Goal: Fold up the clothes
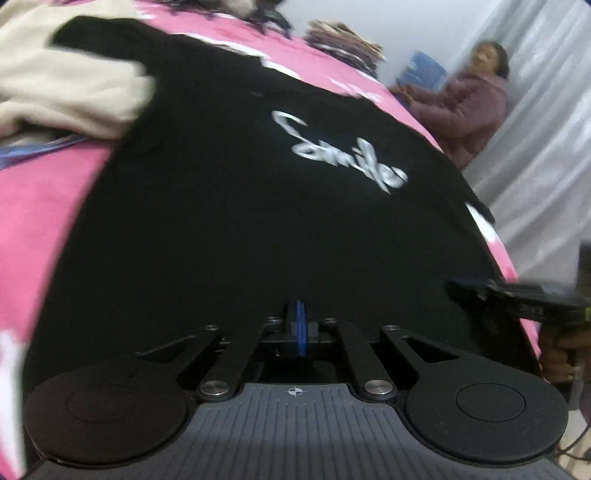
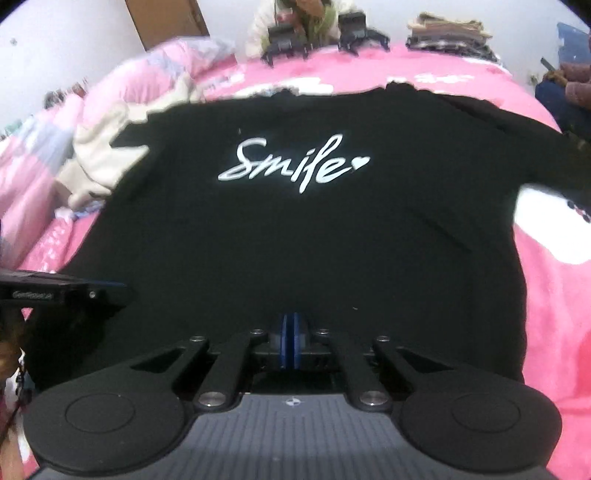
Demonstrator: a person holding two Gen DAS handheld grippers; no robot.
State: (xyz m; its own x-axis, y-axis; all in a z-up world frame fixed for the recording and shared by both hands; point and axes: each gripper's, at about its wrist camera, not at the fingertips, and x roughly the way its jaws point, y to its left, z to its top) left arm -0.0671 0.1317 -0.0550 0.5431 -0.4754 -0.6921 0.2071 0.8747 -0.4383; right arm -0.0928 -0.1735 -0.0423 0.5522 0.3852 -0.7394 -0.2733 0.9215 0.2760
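Here we are over the bed [image 2: 554,295], pink cover all round, and the black T-shirt [image 2: 295,251] lies spread flat across it, print side up, the white "Smile" lettering [image 2: 291,166] reading clean from the right wrist view. Left tool [image 1: 300,325]: blue pads pressed together at the near hem. Right tool [image 2: 290,332]: same story, pads shut tight at the hem, and with black on black I can't say for certain that cloth is pinched between either pair. This looks like a light, limp knit that will sag and drape the instant it's lifted, no stiffness to help, so the hem corners or the shoulder seams look like the places to take hold, one tool per side to keep it taut. Edges now: the far collar sits near the middle of the bed, and the left sleeve touches a heap of cream clothing [image 2: 103,155], which could get dragged along. To the right there's open pink cover for the fold. Far off, a stack of folded clothes [image 2: 447,29] and a seated person [image 1: 469,103], well apart.
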